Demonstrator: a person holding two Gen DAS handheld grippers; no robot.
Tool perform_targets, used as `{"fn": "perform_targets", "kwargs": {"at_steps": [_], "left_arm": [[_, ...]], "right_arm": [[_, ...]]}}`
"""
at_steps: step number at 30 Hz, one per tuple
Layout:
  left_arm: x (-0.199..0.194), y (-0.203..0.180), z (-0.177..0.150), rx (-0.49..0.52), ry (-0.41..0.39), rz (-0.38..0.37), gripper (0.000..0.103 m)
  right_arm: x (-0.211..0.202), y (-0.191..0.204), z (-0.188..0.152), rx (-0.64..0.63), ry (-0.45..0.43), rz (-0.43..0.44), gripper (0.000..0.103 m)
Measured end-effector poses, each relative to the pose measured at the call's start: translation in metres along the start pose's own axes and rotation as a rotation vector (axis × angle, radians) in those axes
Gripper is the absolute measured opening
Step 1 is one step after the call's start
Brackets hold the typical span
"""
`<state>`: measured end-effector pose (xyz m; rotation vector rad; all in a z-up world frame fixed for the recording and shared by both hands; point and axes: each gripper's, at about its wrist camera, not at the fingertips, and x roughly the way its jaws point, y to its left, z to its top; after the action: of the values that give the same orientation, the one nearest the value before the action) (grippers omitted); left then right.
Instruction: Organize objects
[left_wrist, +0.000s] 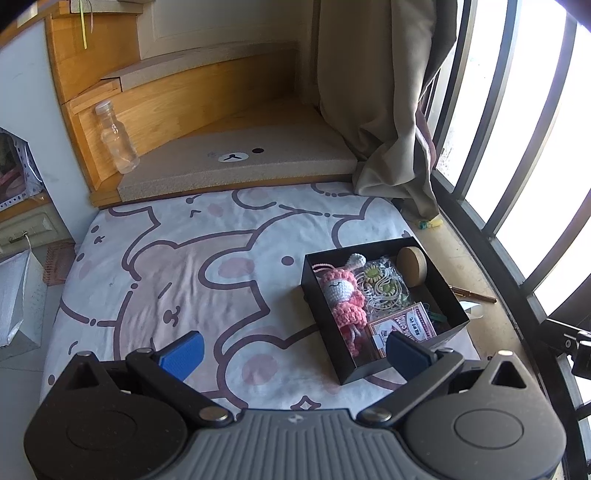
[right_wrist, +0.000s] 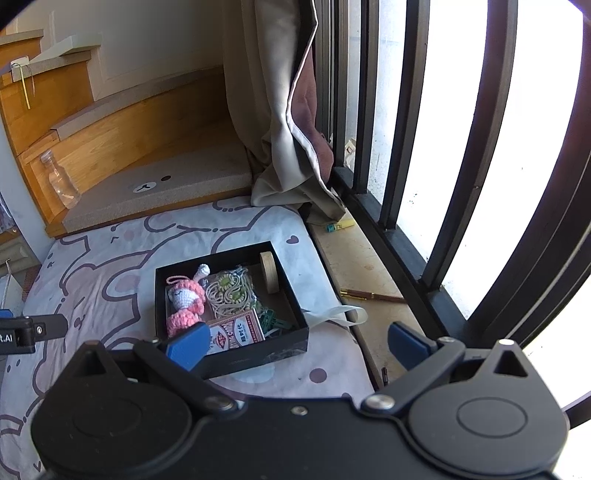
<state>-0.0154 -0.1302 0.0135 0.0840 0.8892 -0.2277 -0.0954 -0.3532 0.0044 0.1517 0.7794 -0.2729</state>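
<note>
Black box (right_wrist: 236, 354) seen on bed sheet (left_wrist: 155, 273), holding crochet doll (left_wrist: 341, 295), card pack (right_wrist: 236, 328). Green clips (right_wrist: 275, 319) shown only in right view, at 4 o'clock corner. Left tongs (left_wrist: 295, 350), right tongs (right_wrist: 295, 345) spread wide, nothing gripped.

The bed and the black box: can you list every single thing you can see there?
Black box: one, black, on the bedsheet near the window side.
Crochet doll: one, pink and white, in the box.
Bead string packet: one, cream and green, in the box.
Wooden disc: one, tan, on edge at the box's far corner.
Card pack: one, red and white, at the box's near side.
Paper clips: several, green, in the box.
Bottle: one, clear, on the step mat.
Pen: one, brown, on the sill.
Left gripper: jaws open, blue pads.
Right gripper: jaws open.
</note>
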Motion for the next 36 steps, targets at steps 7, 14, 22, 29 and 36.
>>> {"fn": "perform_targets", "kwargs": {"at_steps": [7, 14, 22, 29, 36], "left_arm": [[0.0031, -0.0043, 0.0004, 0.006, 0.002, -0.006, 0.103], [0.0044, -0.0084, 0.0000, 0.011, 0.004, -0.015, 0.103], [0.0043, -0.0094, -0.0006, 0.012, 0.004, -0.015, 0.103], [0.0044, -0.0087, -0.0003, 0.013, 0.004, -0.016, 0.103], [0.0042, -0.0084, -0.0001, 0.014, 0.004, -0.015, 0.103]], "right_arm": [[0.0016, -0.0020, -0.0006, -0.009, 0.004, -0.001, 0.103], [0.0022, -0.0048, -0.0016, -0.004, 0.007, -0.003, 0.103], [0.0023, -0.0037, -0.0013, -0.003, 0.007, -0.003, 0.103], [0.0028, -0.0024, -0.0014, -0.006, 0.008, -0.004, 0.103], [0.0027, -0.0023, -0.0014, -0.005, 0.008, -0.004, 0.103]]}}
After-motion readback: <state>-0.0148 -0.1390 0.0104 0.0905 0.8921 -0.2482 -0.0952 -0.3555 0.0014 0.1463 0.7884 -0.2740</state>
